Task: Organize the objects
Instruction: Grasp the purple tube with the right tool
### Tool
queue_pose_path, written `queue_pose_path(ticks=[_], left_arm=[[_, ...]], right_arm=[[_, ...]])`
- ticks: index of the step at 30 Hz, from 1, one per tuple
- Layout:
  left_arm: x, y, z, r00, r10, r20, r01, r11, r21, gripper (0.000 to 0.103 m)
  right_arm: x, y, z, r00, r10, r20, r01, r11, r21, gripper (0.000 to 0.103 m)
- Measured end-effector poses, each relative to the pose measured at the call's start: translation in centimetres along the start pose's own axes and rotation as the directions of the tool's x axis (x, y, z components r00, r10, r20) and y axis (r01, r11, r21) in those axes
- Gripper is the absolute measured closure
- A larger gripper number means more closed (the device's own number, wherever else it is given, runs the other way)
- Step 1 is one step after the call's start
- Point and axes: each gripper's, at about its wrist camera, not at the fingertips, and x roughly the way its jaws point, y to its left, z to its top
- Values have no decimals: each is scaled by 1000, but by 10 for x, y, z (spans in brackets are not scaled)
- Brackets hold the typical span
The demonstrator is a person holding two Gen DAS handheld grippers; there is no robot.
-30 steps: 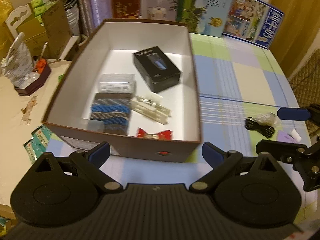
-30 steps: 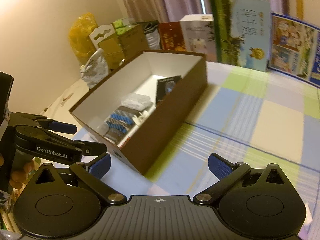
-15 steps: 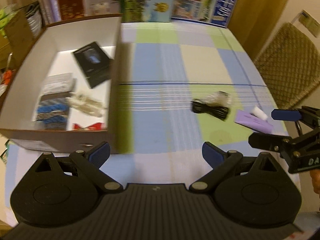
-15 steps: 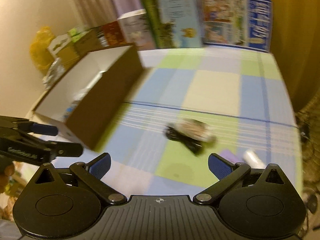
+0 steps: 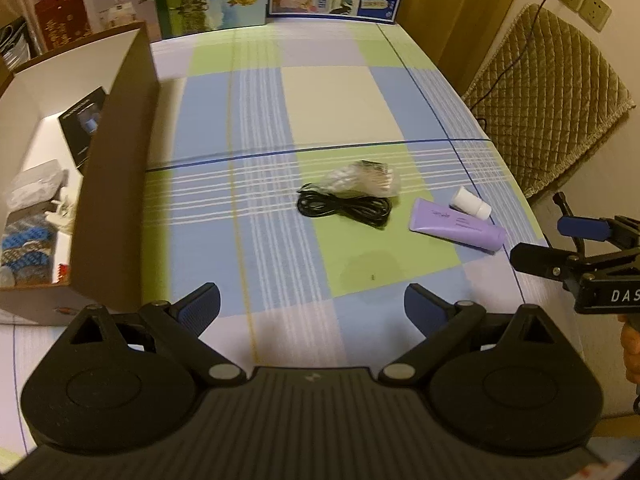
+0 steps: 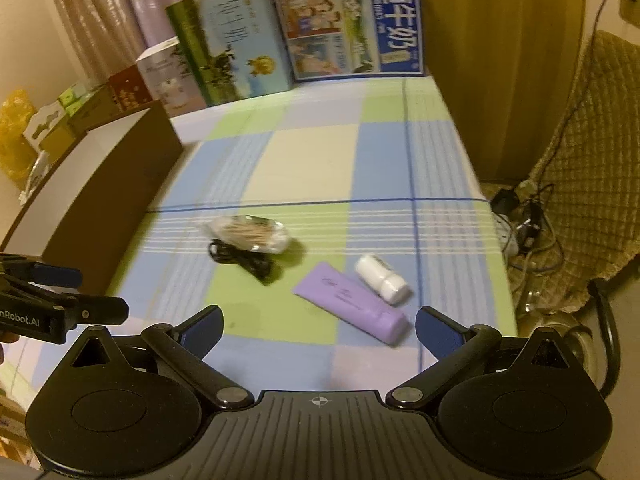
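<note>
Grippers both spread apart, empty: left gripper, right gripper. Glossy purple tube just ahead of right; coiled black cable beyond left.

Plaid-clothed table — quilted chair, curtains

Counter: checked cloth, matt, smooth weave. Brown box: matt cardboard outside, white paper lining inside. Purple tube: smooth soft plastic, slight sheen. White bottle: smooth matt plastic. Black cable: rubbery, faint gloss. Clear bag: crinkled glossy plastic. Left tool: matt black plastic, ribbed blue pads, metal pivot pins. Chair cover: quilted fabric, rough.
</note>
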Motion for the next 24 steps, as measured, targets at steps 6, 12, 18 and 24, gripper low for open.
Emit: queue_pose_path(ticks=[6, 12, 18, 24], left_arm=[[13, -12, 6, 1000, -1, 16, 0, 999, 32, 6], [24, -17, 9, 1000, 3, 16, -3, 999, 55, 7], [34, -17, 12, 1000, 15, -4, -15, 998, 55, 7], [39, -12, 14, 999, 32, -17, -31, 998, 49, 7]], right_arm=[[8, -15, -1, 999, -33, 12, 33, 999, -2, 25], [18, -27, -2, 1000, -27, 8, 27, 1000, -6, 45], [41, -27, -3, 1000, -18, 0, 18, 997, -80, 48], [72, -30, -8, 999, -33, -42, 27, 990, -137, 59]])
